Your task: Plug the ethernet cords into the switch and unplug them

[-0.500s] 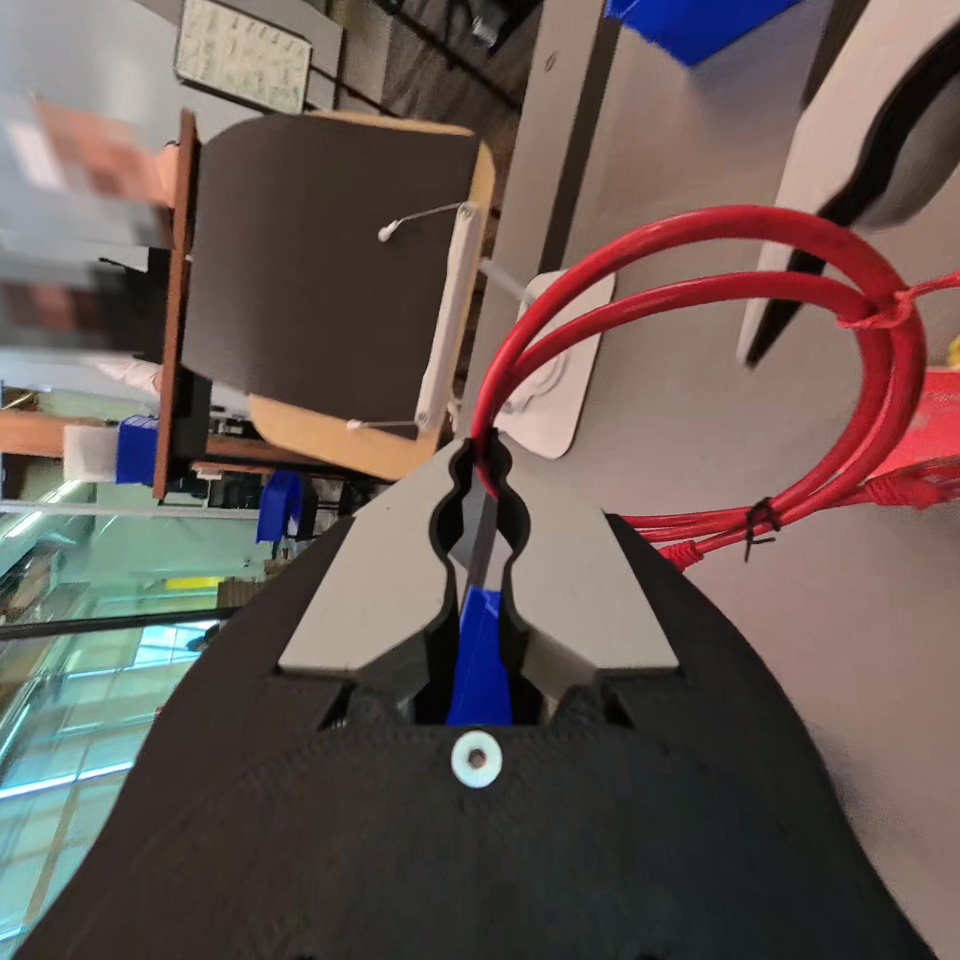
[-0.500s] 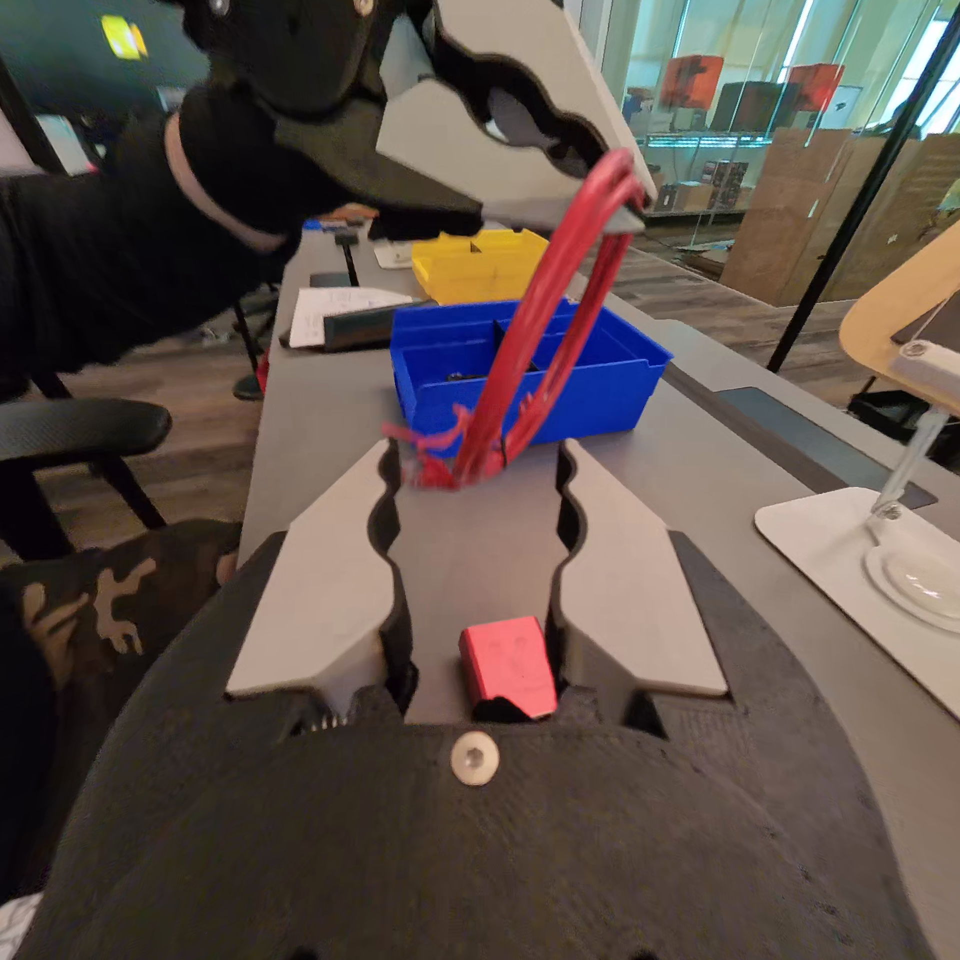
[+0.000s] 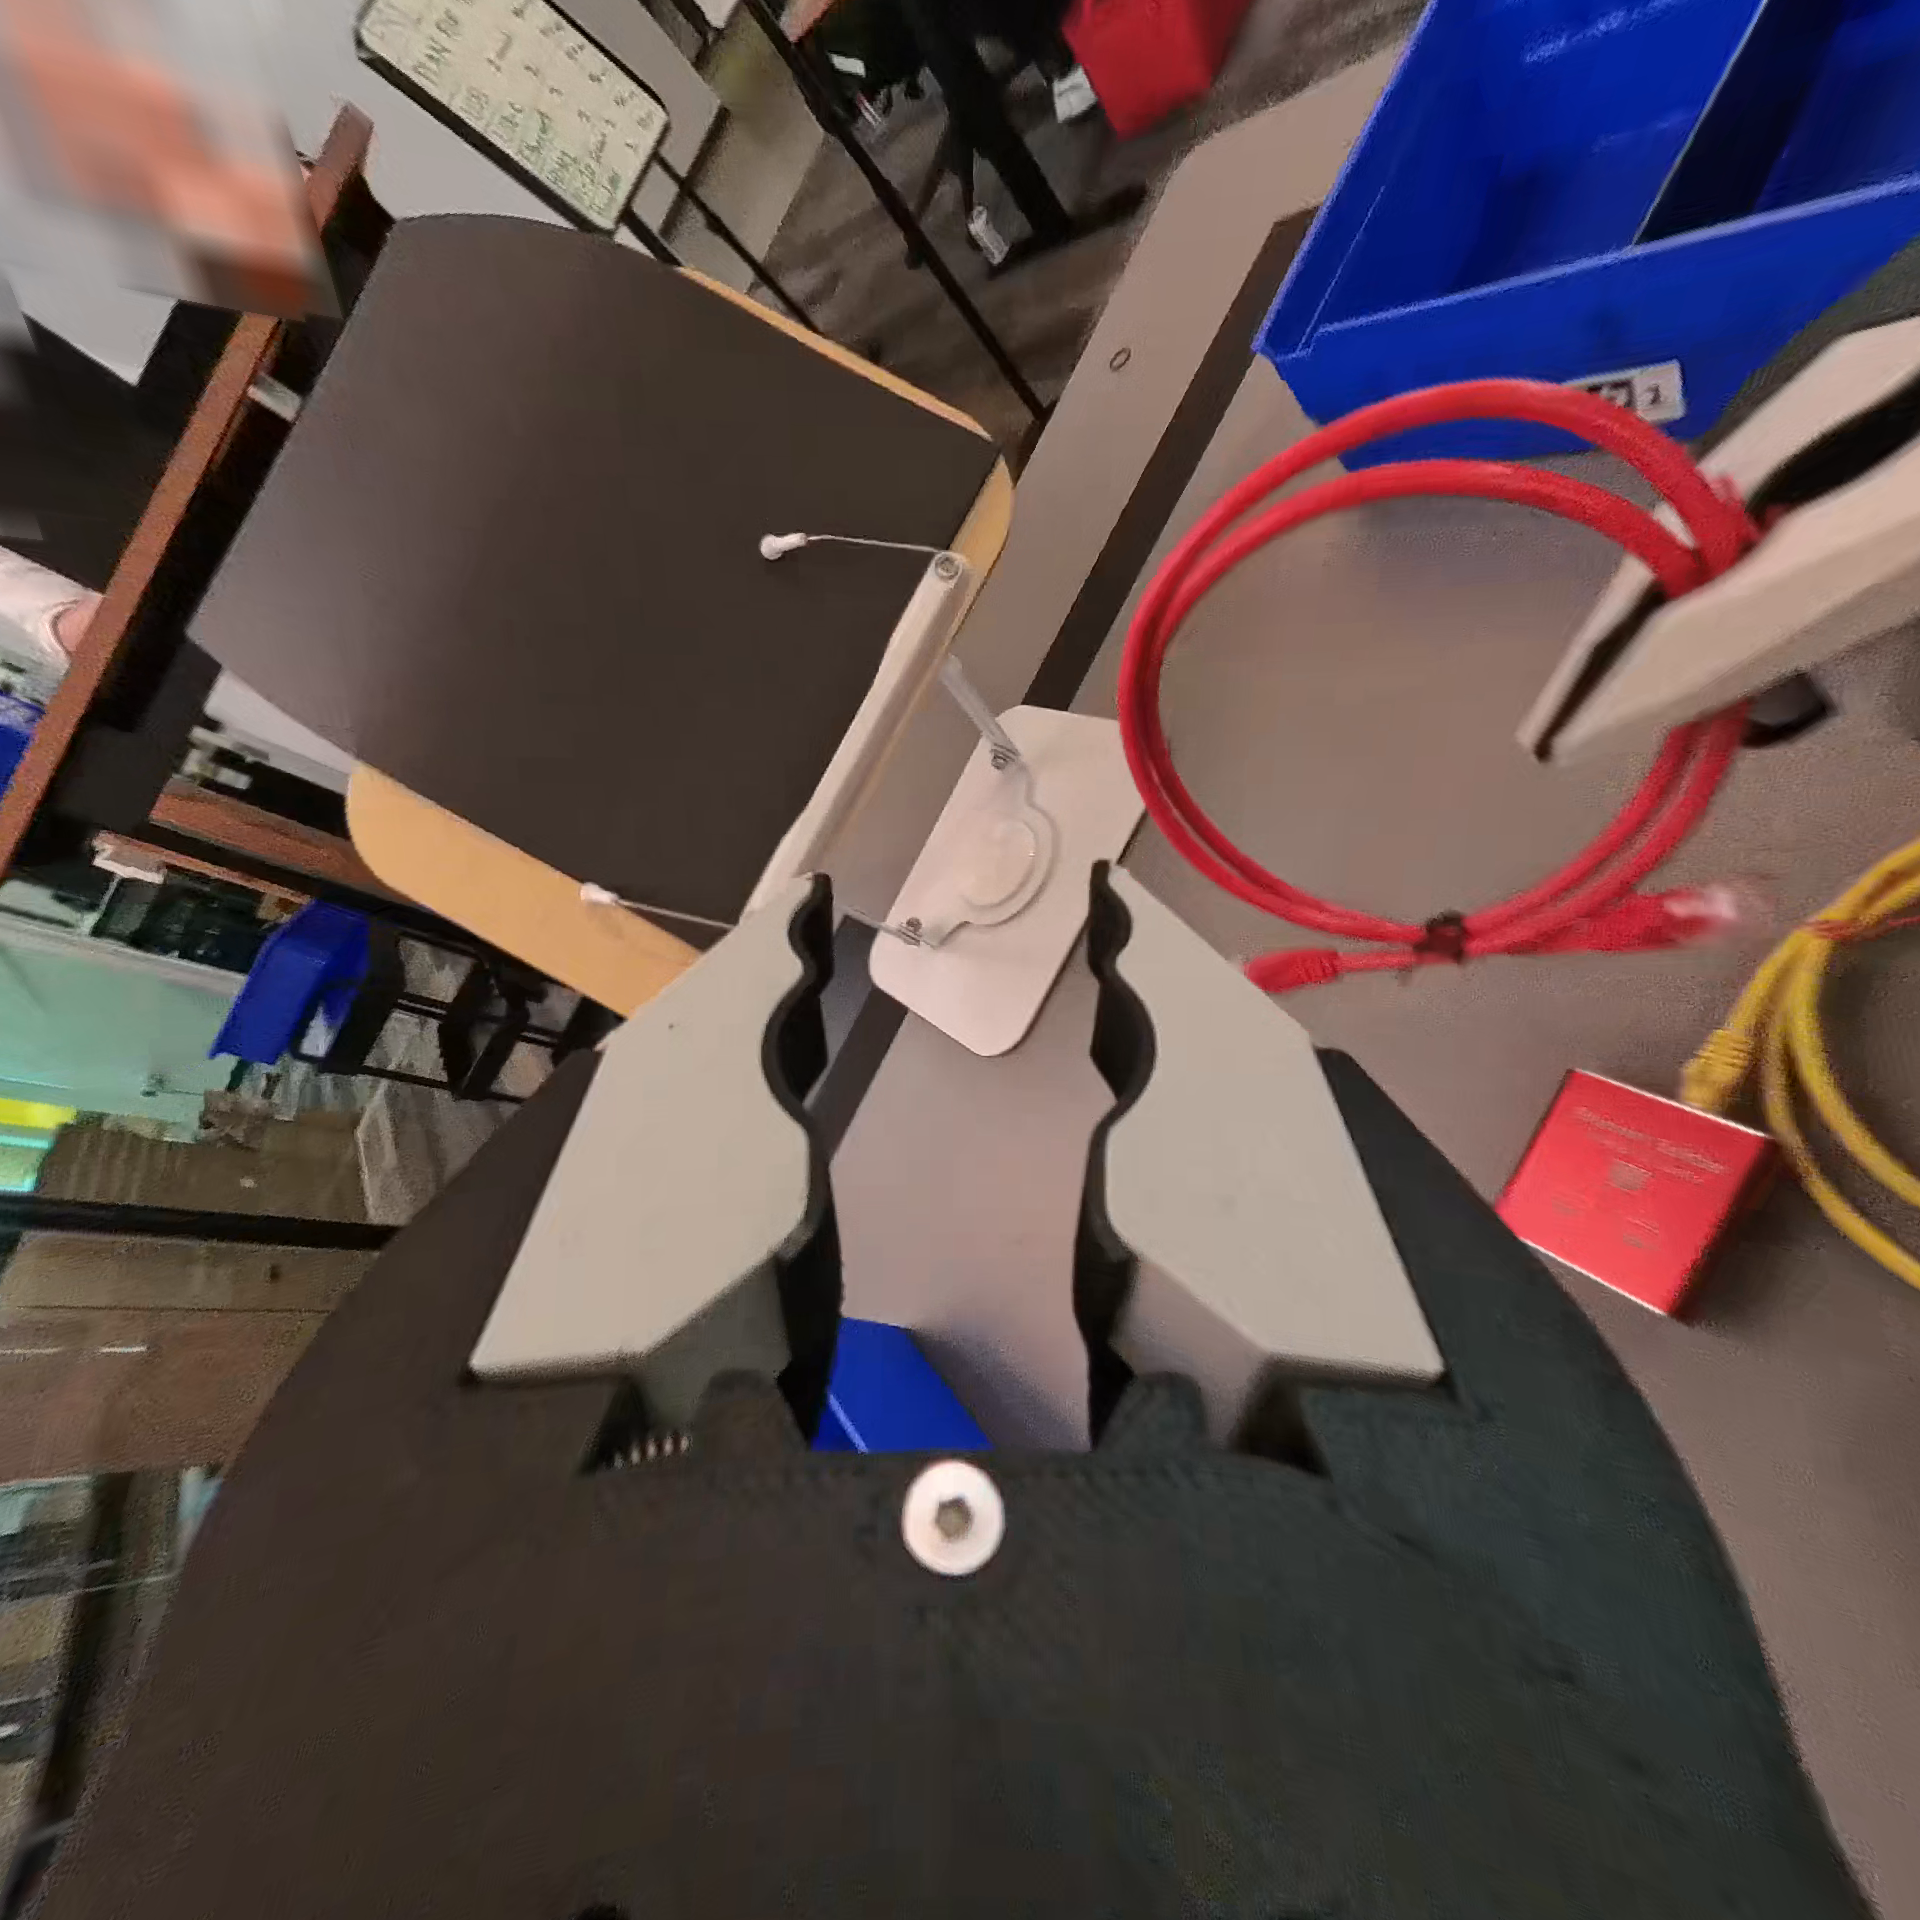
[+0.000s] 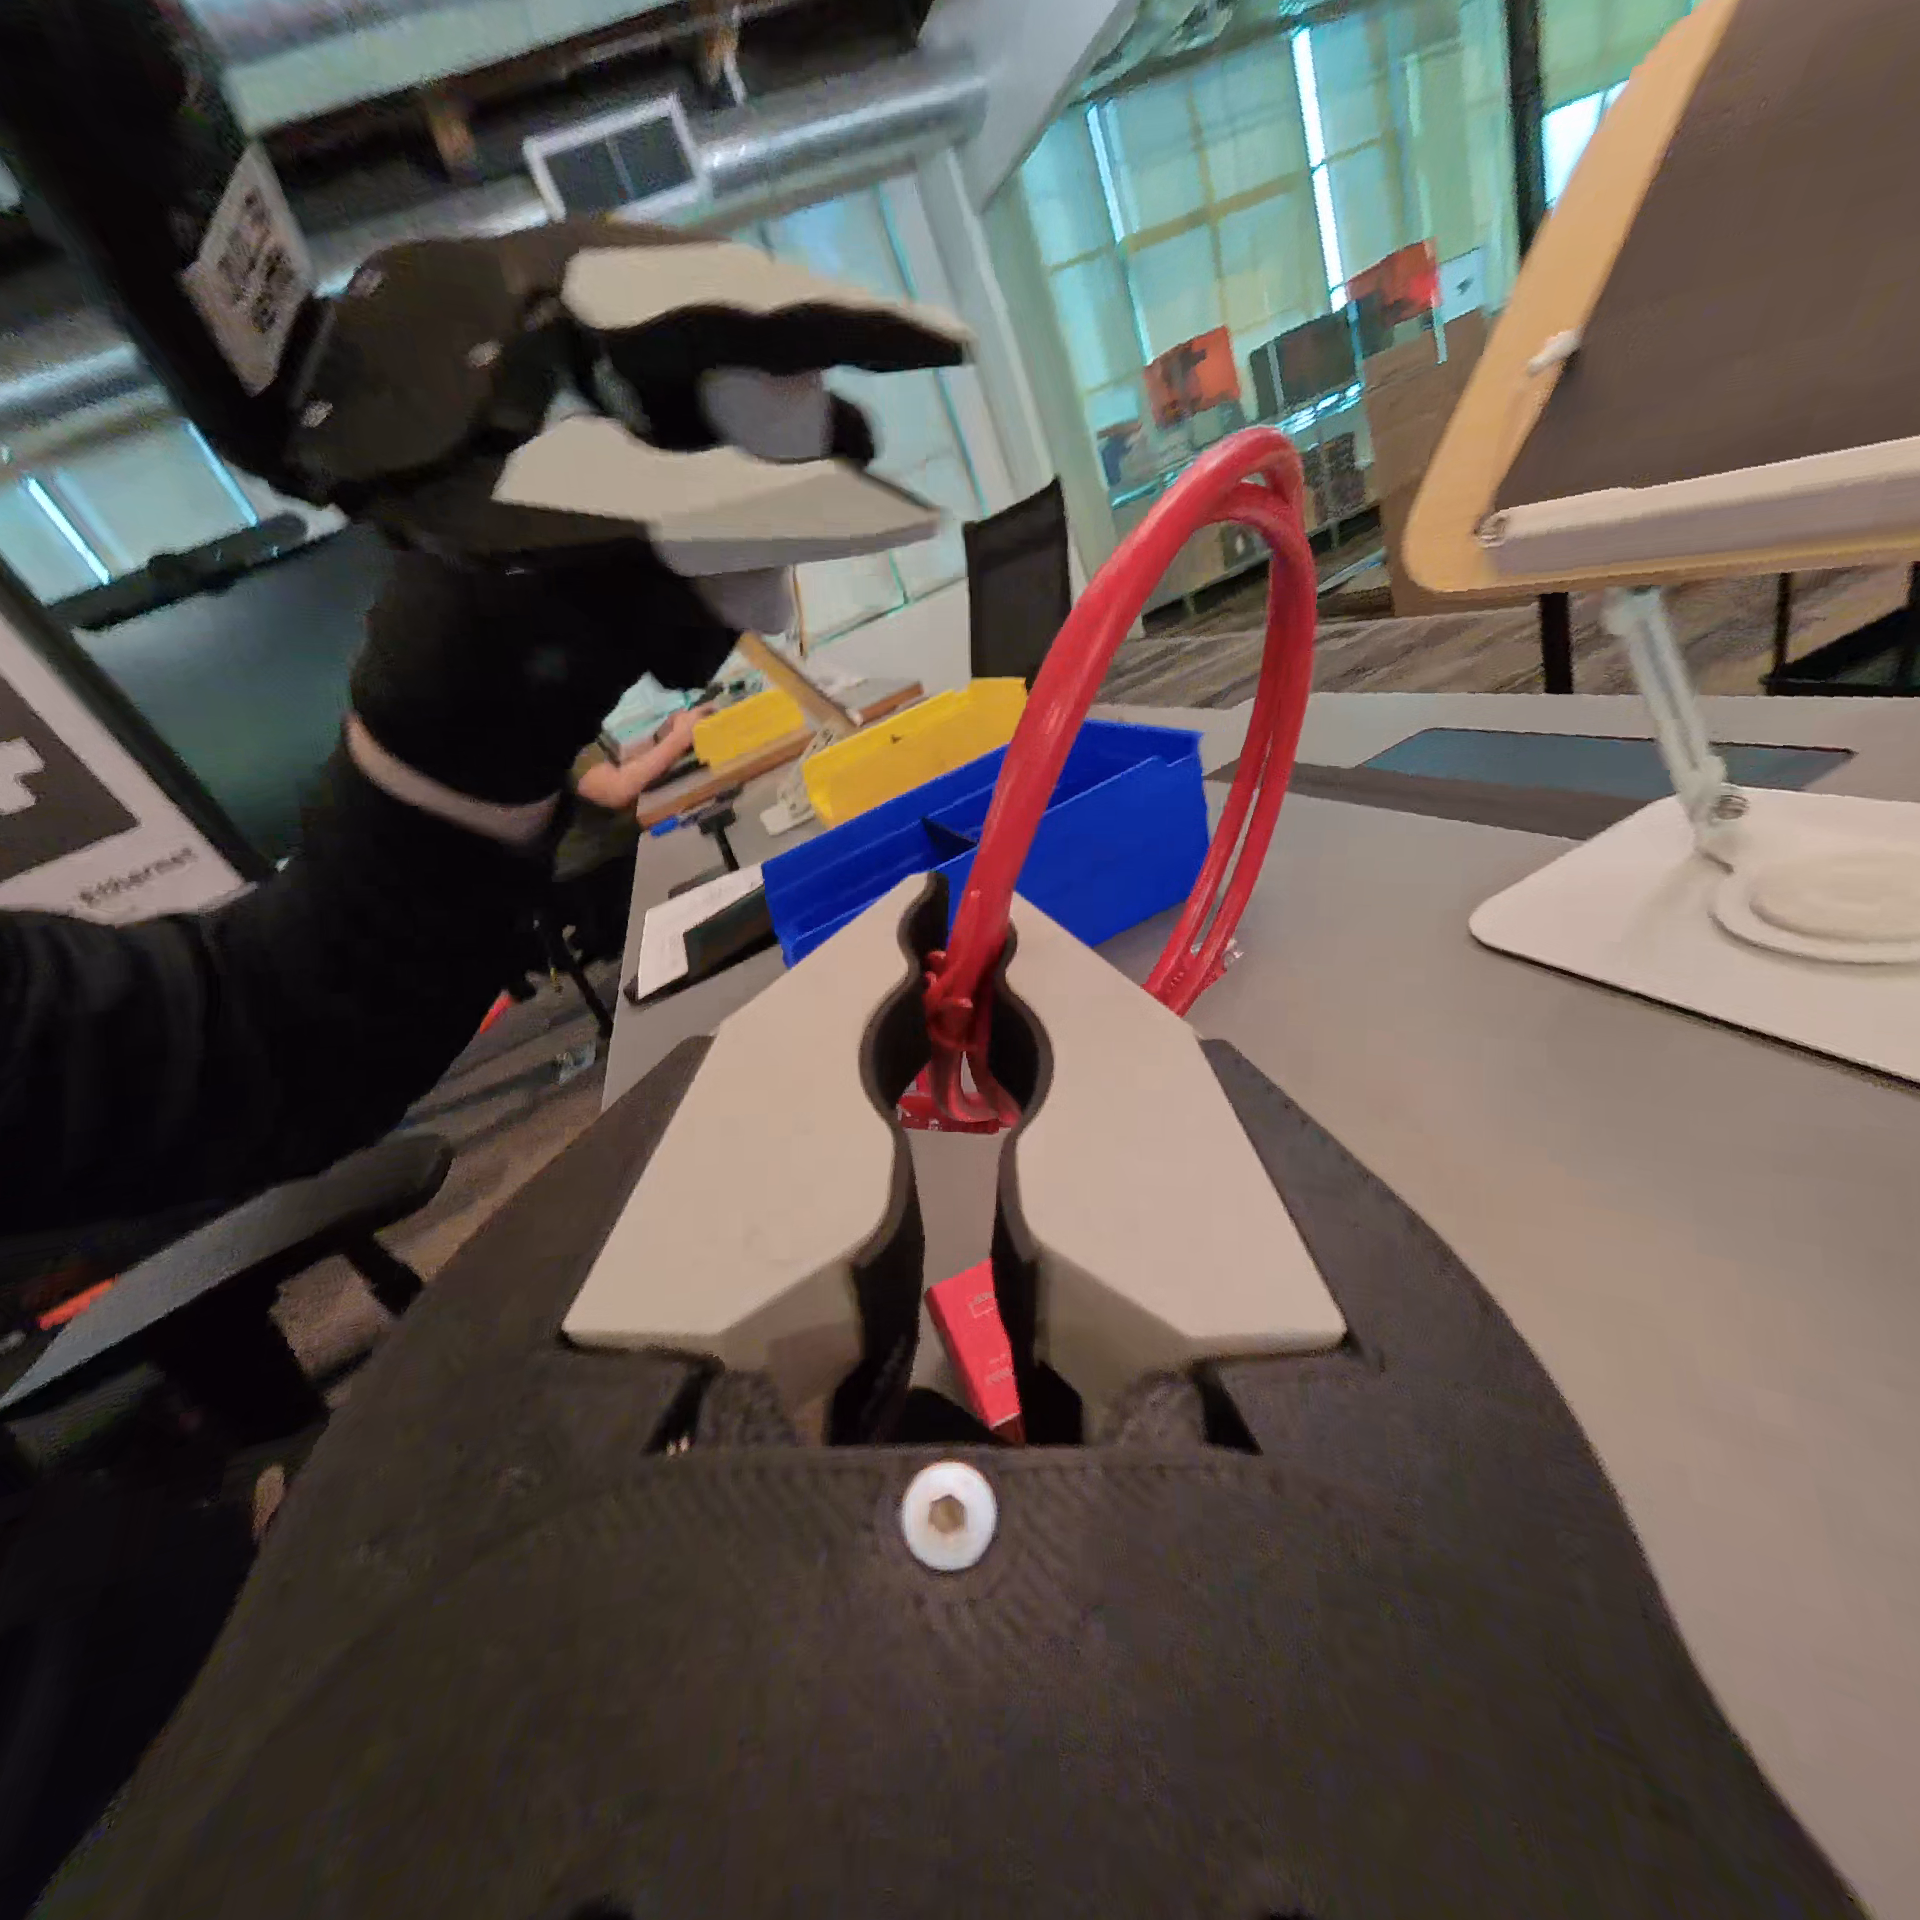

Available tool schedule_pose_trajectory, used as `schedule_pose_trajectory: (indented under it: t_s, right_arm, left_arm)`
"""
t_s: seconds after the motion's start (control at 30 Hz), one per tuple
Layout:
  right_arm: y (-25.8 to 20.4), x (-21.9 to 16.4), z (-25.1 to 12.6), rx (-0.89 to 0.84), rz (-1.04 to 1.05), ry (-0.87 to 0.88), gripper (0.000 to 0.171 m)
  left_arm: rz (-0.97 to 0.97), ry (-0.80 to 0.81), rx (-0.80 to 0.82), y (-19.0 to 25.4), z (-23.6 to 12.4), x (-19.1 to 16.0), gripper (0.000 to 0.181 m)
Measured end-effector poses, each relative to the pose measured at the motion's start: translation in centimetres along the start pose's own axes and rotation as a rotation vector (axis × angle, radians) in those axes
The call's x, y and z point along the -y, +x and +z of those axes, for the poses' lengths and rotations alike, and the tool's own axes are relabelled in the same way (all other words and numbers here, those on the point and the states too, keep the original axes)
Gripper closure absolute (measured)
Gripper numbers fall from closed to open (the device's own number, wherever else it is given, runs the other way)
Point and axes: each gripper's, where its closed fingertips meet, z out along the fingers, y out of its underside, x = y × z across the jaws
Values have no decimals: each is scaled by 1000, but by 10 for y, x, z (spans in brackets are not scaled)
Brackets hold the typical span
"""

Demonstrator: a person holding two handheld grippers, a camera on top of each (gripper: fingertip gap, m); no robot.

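I count two grippers, one at the bottom of each view. Two cords: a red cord coiled at upper right of the left view, a yellow cord at the right edge. One red switch at lower right. One blue bin at top right; two yellow bins at the centre of the right view. One stand.

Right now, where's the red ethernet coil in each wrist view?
Left wrist view: red ethernet coil at upper right, pinched by the right gripper, plug ends hanging near the table.
Right wrist view: centre, loop rising from between the right gripper's own fingers.
Shared landmark: blue bin behind the coil.
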Motion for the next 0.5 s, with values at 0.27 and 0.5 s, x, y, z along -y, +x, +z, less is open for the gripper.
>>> schedule_pose_trajectory:
  t_s: [0.27, 0.5]
  right_arm:
    - [14, 8, -9, -50, 14, 71, 169]
    - [7, 8, -8, -55, 4, 65, 169]
  left_arm:
    - [199, 71, 8, 111, 2, -16, 128]
    - [296, 89, 32, 148, 28, -14, 145]
